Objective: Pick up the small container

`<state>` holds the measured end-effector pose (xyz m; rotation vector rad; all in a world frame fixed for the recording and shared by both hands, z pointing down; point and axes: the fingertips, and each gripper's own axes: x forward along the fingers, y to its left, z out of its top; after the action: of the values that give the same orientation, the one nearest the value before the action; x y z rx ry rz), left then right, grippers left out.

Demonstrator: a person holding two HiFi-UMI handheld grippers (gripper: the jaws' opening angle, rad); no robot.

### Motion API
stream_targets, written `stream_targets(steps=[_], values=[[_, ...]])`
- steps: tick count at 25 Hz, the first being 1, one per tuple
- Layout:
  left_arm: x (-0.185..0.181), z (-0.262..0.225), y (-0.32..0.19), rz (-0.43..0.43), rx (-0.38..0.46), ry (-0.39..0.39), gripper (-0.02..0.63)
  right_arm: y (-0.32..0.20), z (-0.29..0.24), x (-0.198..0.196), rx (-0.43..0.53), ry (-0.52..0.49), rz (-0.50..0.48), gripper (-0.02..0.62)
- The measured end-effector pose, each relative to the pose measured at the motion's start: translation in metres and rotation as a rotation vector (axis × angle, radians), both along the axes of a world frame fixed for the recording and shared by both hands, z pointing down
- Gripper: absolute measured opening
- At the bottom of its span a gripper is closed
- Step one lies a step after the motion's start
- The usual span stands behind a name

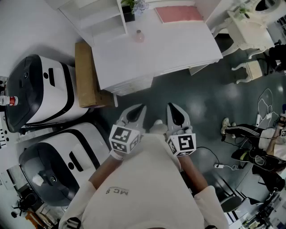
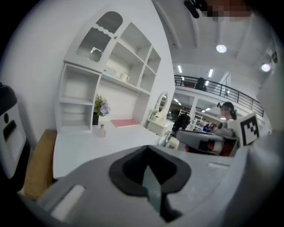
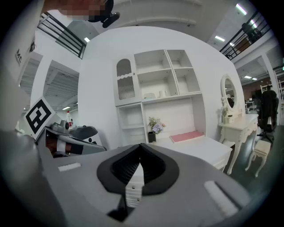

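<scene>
The small container [image 1: 139, 36] is a little pink bottle standing on the white desk [image 1: 178, 49], near the shelf unit at the desk's back. In the left gripper view the bottle [image 2: 102, 130] shows far ahead on the desk top. My left gripper [image 1: 141, 108] and right gripper [image 1: 172, 107] hang side by side over the dark floor, well short of the desk's front edge. Both are shut with nothing between the jaws; the left gripper's pads [image 2: 146, 149] meet, as do those of the right gripper [image 3: 140, 146]. In the right gripper view I cannot make out the bottle.
A pink mat [image 1: 178, 13] and a flower pot [image 1: 129, 9] sit at the back of the desk. A cardboard box [image 1: 85, 74] leans at its left side. Two white-and-black machines [image 1: 40, 94] [image 1: 58, 165] stand left. A white vanity table [image 1: 246, 27] and stool [image 1: 250, 69] stand right.
</scene>
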<state>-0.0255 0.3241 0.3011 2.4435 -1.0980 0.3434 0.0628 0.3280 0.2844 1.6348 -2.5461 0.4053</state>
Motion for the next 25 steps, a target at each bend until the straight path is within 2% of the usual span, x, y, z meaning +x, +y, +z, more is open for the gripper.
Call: stream_targets(steps=[5, 9, 16, 21, 25], values=[[0.025, -0.003, 0.000, -0.019, -0.001, -0.014, 0.002, -0.003, 0.001, 0.023, -0.003, -0.001, -0.028, -0.006], [0.034, 0.001, 0.000, -0.043, -0.023, -0.037, 0.002, -0.004, 0.006, 0.047, -0.022, -0.032, 0.005, -0.006], [0.056, 0.018, -0.004, -0.076, -0.042, -0.067, 0.002, -0.009, 0.005, 0.079, 0.041, -0.041, 0.004, -0.012], [0.077, 0.030, -0.007, -0.088, -0.050, -0.089, 0.002, -0.006, 0.026, 0.101, 0.018, -0.035, 0.000, -0.012], [0.090, 0.029, -0.023, -0.084, -0.059, -0.098, 0.002, -0.023, 0.033, 0.117, -0.020, -0.058, 0.023, -0.012]])
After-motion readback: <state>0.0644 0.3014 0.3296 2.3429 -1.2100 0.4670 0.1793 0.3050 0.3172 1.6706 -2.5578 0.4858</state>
